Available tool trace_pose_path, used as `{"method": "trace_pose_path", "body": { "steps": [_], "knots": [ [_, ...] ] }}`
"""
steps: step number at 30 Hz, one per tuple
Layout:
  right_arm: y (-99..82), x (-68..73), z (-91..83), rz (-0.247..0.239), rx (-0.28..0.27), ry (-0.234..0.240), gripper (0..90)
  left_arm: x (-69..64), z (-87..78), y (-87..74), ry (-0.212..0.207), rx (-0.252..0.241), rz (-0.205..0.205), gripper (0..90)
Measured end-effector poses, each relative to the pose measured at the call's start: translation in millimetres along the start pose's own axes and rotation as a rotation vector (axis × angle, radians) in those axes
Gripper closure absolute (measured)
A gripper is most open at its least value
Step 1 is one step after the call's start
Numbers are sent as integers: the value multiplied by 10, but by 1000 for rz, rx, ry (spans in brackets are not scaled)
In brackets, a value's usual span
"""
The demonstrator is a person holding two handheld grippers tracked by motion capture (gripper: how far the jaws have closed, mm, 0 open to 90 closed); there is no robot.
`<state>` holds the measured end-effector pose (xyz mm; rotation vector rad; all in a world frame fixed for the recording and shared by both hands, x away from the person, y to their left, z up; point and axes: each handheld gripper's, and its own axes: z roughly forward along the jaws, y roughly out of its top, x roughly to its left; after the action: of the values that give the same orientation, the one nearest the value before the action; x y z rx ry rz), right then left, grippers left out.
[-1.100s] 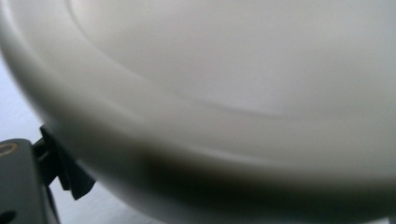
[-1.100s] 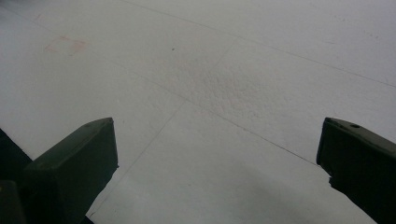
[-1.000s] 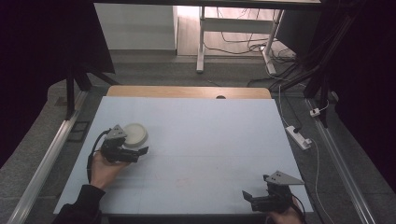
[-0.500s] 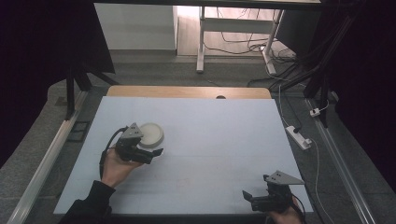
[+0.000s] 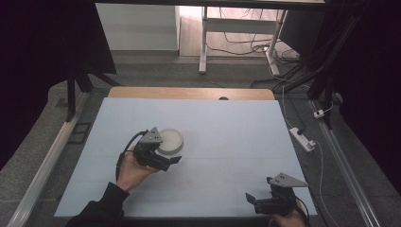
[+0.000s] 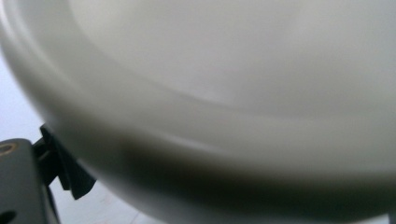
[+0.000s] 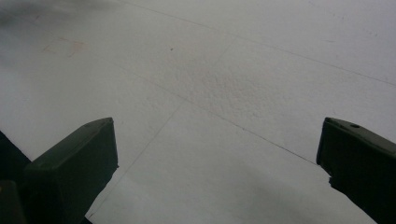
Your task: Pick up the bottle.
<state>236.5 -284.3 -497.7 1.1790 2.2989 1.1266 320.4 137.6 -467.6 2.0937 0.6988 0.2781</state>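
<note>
My right gripper point(image 5: 257, 202): one, at the near right corner of the table point(image 5: 236, 127), low over the surface; in the right gripper view its two black jaws stand wide apart with nothing between them but bare white tabletop (so it is open and empty).
My right hand point(image 5: 287, 218): just its top shows at the near edge in the high view, behind the gripper.
My left gripper point(image 5: 166, 158): one, at the near left of the table, pointing right and away from me, its grey three-cornered plate point(image 5: 151, 136) on top.
My left hand point(image 5: 132, 171): wrapped round the gripper's body, dark sleeve point(image 5: 99, 213) trailing to the near edge.
Left fingers' state: closed on the bowl's rim, as far as I can read it (in the left gripper view the rim lies right across the lens, with a black jaw tip beneath it at the lower left).
Bowl point(image 5: 169, 141): one, white, round and shallow, left of the table's middle, touching my left gripper; whether it rests on the table or hangs just clear of it, I cannot tell.
Power strip point(image 5: 302, 138): one, white, on the floor just beyond the table's right edge.
Desk frame point(image 5: 204, 38): one, white, farthest away, cables on the floor under it.
Writing: none legible anywhere.
</note>
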Motion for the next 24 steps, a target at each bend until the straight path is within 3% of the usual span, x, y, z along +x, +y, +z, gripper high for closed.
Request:
{"method": "trace_pose_path", "body": {
  "steps": [17,24],
  "knots": [
    [0,2,2,-1,3,1,0,-342,200,132,-104,15,57,71],
    [-3,-1,-2,-5,1,1,0,-415,244,162,-117,22,68,71]
  ]
}}
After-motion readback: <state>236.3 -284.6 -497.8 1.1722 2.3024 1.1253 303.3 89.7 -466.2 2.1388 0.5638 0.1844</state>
